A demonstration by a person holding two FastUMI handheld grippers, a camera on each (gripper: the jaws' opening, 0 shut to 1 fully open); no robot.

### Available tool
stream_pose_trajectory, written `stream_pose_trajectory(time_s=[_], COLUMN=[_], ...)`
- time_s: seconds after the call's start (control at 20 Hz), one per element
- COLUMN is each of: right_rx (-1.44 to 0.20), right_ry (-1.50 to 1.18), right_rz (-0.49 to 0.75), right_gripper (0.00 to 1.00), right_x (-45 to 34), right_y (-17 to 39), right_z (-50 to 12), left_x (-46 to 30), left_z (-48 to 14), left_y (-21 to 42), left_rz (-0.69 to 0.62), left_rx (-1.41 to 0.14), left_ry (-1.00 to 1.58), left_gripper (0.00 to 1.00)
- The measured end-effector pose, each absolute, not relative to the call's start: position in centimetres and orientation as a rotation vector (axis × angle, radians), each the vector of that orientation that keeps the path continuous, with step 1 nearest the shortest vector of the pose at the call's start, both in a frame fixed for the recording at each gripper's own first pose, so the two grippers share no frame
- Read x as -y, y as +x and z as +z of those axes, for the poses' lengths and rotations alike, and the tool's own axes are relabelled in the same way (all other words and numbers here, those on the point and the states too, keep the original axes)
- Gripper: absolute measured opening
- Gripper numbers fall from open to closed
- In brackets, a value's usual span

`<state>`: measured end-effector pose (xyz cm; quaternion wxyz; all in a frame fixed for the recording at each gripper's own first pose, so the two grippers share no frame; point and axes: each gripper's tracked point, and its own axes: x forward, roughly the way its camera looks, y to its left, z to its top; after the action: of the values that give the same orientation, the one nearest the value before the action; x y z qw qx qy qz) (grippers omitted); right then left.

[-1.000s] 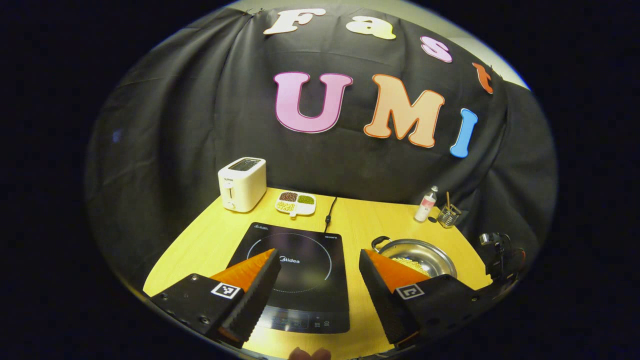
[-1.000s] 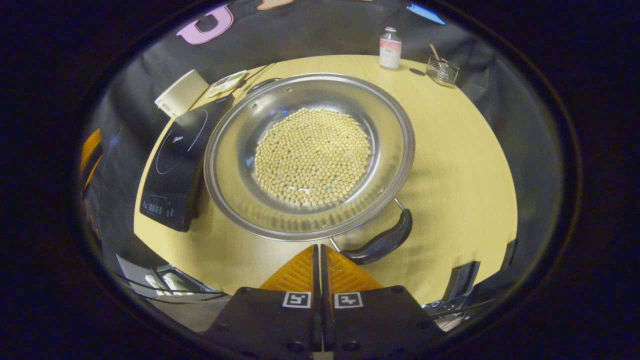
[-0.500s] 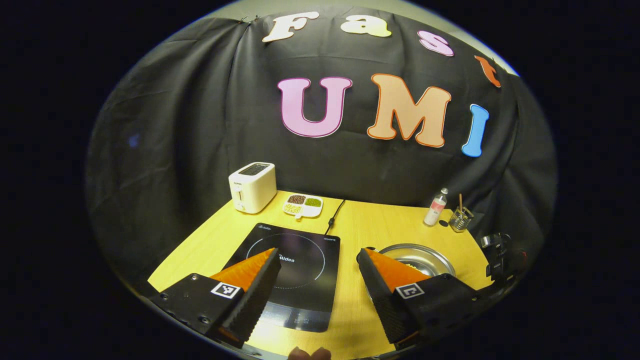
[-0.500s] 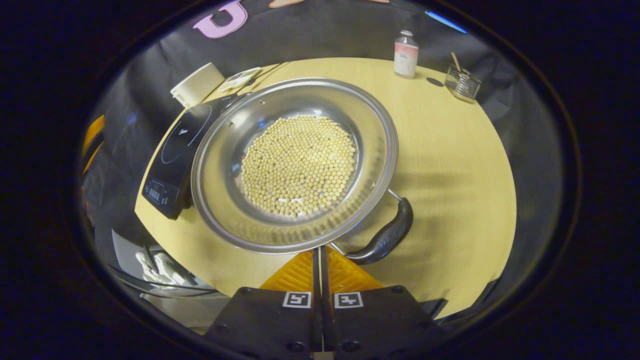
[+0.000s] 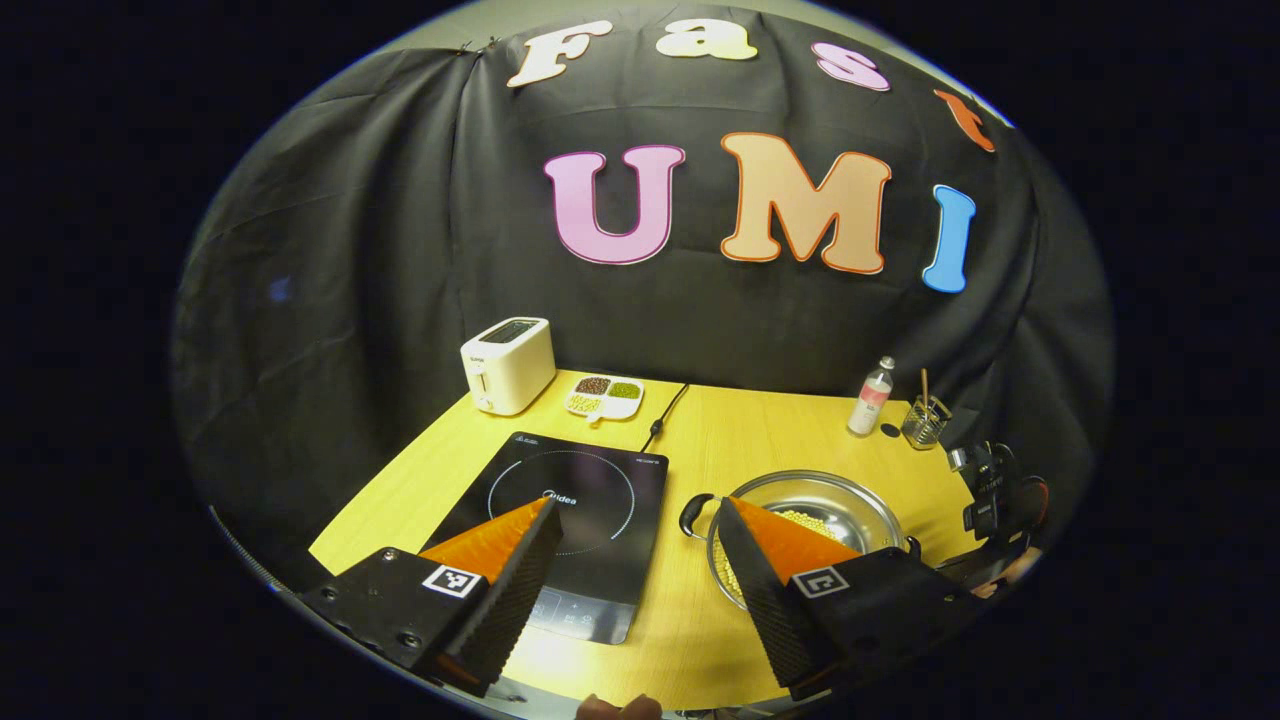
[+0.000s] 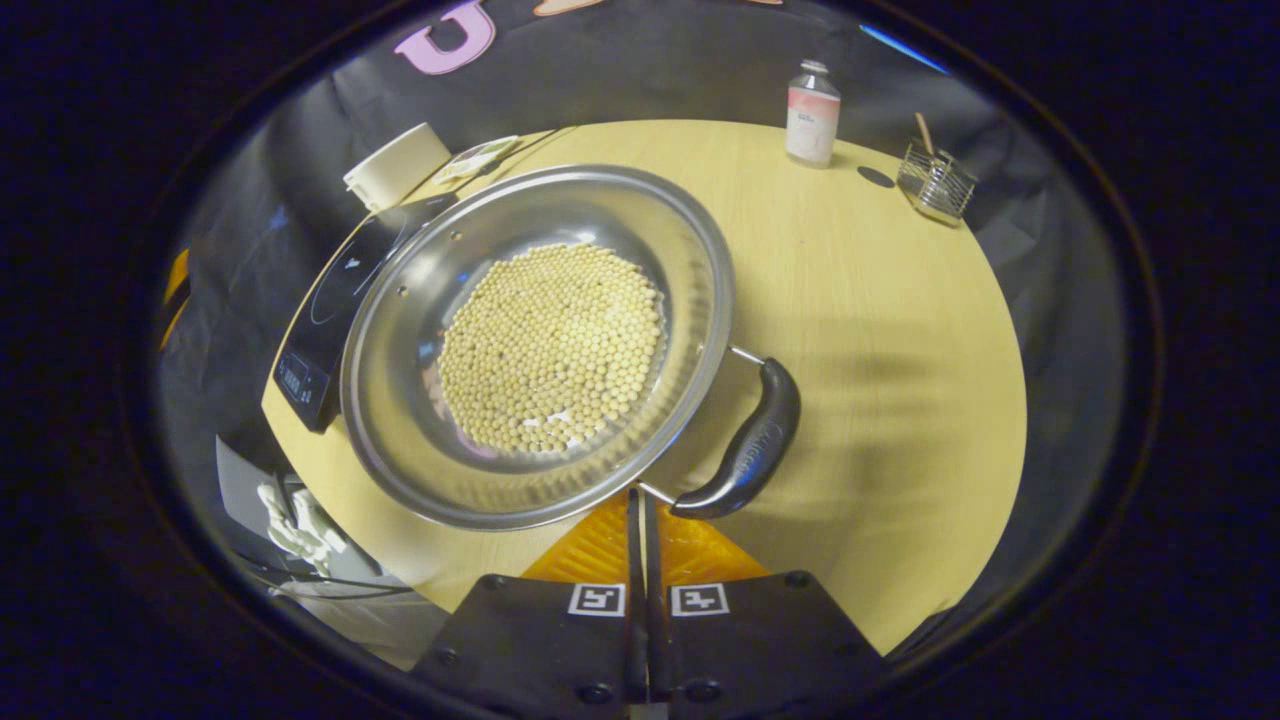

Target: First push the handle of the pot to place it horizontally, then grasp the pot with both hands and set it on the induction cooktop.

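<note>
A steel pot (image 6: 480, 225) with pale beans (image 6: 550, 345) stands on the wooden table, right of the black induction cooktop (image 6: 330, 295). Its near black handle (image 6: 745, 450) points toward the right side of the right gripper view. My right gripper (image 6: 640, 497) is shut with its tips at the pot's near rim, by the handle's wire bracket. In the left gripper view the pot (image 5: 845, 497) sits right of the cooktop (image 5: 590, 490), its other handle (image 5: 690, 513) facing the cooktop. My left gripper (image 5: 635, 510) hangs open above the table's front, holding nothing.
Along the back of the table (image 5: 740, 440) stand a white toaster (image 5: 507, 363), a divided dish (image 5: 603, 396) of beans, a small bottle (image 5: 870, 397) and a glass holder (image 5: 922, 420). A power cord (image 5: 665, 415) runs from the cooktop to the back.
The pot has turned on the table: its near handle swung up to the right in the right gripper view, its far handle came round toward the cooktop. The left gripper drew back.
</note>
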<state>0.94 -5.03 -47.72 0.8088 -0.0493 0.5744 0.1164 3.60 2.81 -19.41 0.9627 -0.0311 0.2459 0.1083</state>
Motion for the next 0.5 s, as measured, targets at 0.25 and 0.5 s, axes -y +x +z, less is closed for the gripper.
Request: stream_pose_trajectory(time_s=[0.25, 0.5], right_rx=[-1.216, -1.209], right_ry=[-0.096, -0.083], right_rz=[0.223, 0.182], right_gripper=[0.02, 0.03], right_x=[5.9, 6.6], right_y=[2.5, 3.5], right_z=[-47.9, -48.1], left_x=[-2.2, -2.0], left_z=[-19.2, -19.2], left_y=[3.8, 3.8], left_rz=[0.205, 0.173], left_rx=[-0.511, -0.512], left_ry=[-0.053, -0.050], left_gripper=[0.97, 0.97])
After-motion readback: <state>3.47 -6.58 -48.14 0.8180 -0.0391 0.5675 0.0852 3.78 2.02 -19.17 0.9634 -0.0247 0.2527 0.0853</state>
